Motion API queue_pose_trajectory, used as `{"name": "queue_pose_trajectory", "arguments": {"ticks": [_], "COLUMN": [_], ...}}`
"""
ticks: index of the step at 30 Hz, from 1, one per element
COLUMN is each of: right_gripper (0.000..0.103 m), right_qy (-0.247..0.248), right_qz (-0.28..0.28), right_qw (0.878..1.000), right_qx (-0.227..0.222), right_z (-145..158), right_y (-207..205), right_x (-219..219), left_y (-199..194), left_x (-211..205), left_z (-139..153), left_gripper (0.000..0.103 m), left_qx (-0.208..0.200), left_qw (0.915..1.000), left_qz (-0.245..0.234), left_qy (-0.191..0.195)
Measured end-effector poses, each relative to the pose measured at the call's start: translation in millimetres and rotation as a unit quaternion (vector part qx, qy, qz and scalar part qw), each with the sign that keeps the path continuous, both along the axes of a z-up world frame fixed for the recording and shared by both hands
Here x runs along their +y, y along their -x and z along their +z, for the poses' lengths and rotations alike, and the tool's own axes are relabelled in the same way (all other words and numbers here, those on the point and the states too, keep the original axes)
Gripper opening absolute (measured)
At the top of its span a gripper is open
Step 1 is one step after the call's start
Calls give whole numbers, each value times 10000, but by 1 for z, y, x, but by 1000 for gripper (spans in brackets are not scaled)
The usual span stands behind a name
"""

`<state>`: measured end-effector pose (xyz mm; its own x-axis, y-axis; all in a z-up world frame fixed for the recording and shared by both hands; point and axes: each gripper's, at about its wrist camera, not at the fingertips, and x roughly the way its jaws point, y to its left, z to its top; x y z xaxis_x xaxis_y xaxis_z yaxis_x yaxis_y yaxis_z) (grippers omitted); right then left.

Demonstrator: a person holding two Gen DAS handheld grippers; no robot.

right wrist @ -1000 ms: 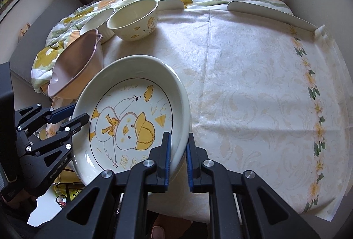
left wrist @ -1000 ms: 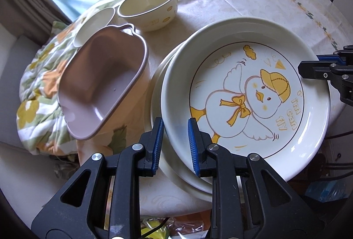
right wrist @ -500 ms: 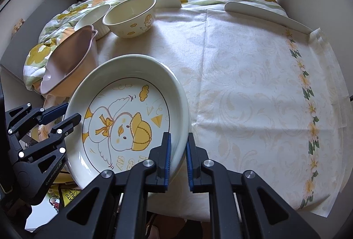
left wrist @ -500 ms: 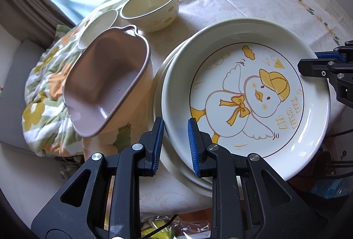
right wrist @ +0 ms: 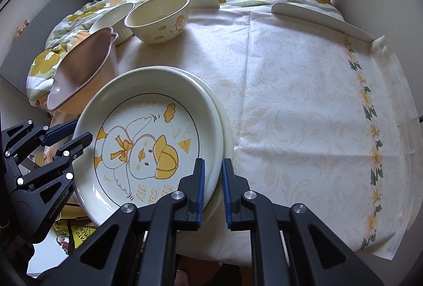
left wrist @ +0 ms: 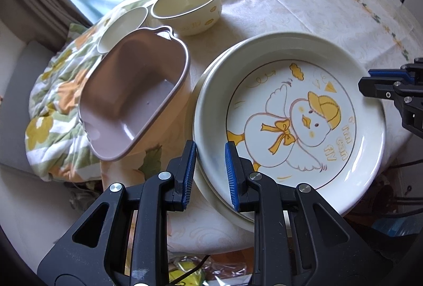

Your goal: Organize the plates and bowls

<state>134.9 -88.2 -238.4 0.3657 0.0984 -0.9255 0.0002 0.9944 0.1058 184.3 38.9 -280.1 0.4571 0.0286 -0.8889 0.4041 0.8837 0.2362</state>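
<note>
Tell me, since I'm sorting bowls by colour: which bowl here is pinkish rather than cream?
The rectangular handled dish, nearest the left gripper. The duck-print bowl and the small white one behind it are pale.

Round table w/ cream floral-print tablecloth (right wrist: 304, 106). On it: plain cream plate (right wrist: 224, 122) at near-left edge; cream ceramic bowl w/ yellow prints (right wrist: 158, 19) far behind plate; white ribbed bowl (right wrist: 116, 19) just left of that.

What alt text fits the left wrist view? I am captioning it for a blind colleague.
The left gripper straddles the near rim of a duck plate lying on another plate, while the right gripper reaches its far rim. Left of it sit a tilted mauve dish and two cream bowls.
</note>
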Motion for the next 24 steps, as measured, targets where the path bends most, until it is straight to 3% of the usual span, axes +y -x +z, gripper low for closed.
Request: {"name": "queue_pose_trajectory", "arguments": {"ticks": [5,8,9,10,11,13,16,18,21,24], "right_gripper": [12,12,15,34,70,97,97,97,97,97], "right_qy": [-355,-717,-810,-873,-940,-1194,-1048,-936,-979,-1026], "right_qz": [9,221,281,351,413,660,1082,1260,1570,1850], "right_qw": [9983,9941,9921,9900,9878,9816,9822,9814,9752,9722], "right_qx": [-461,-781,-911,-1054,-1168,-1336,-1126,-1108,-1217,-1000], "right_z": [34,62,72,83,90,103,111,113,114,101], "right_y": [1,-3,-5,-9,-12,-22,-44,-57,-74,-95], "right_x": [-18,-30,-34,-38,-41,-46,-42,-36,-22,0], "left_y": [-2,-1,-1,-2,0,-1,-10,-12,-18,-26], "left_x": [8,17,21,24,27,36,51,68,93,113], "left_z": [42,74,84,92,101,112,114,114,108,93], "left_gripper": [19,36,68,103,102,103,103,103,103,103], "left_qx": [-390,-895,-1077,-1245,-1460,-1529,-1264,-1142,-983,-767], "left_qw": [9978,9904,9863,9817,9756,9681,9585,9468,9331,9247], "left_qz": [395,925,1151,1367,1560,1817,2313,2681,2988,3192], "left_qy": [356,501,479,460,512,794,1087,1364,1740,1926]}}
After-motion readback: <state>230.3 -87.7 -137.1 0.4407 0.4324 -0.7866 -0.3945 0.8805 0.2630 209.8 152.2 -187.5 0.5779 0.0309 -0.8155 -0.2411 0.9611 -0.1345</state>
